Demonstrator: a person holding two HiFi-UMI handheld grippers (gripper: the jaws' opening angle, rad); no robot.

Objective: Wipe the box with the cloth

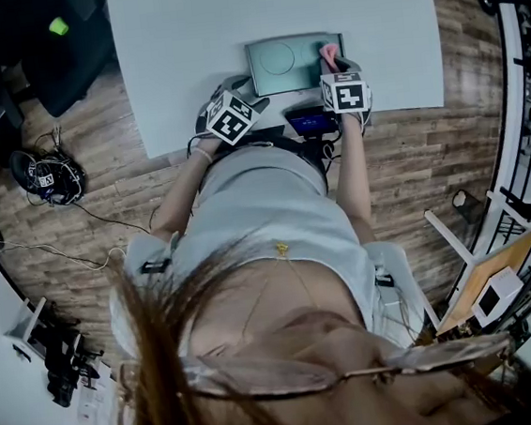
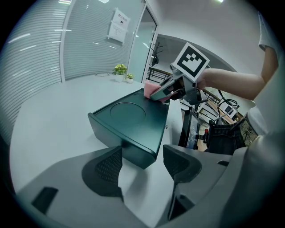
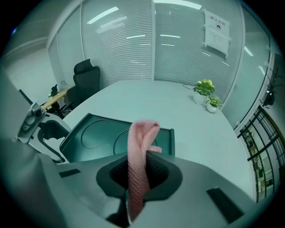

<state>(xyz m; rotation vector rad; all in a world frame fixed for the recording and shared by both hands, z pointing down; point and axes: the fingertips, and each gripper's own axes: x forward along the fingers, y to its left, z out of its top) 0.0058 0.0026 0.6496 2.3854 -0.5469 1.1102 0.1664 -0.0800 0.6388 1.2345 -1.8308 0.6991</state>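
A dark green box sits near the front edge of a white counter, before a person leaning over it. The right gripper is clamped on a pink cloth, whose folded end rises from the jaws at the box's right end. The left gripper is spread wide, with the box's near corner at the mouth of the gap; it appears to touch neither pad. Two small potted plants stand on the counter's far side.

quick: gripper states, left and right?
Left gripper: open, corner of the dark green plastic box at its gap.
Right gripper: shut on the pink knitted cloth.
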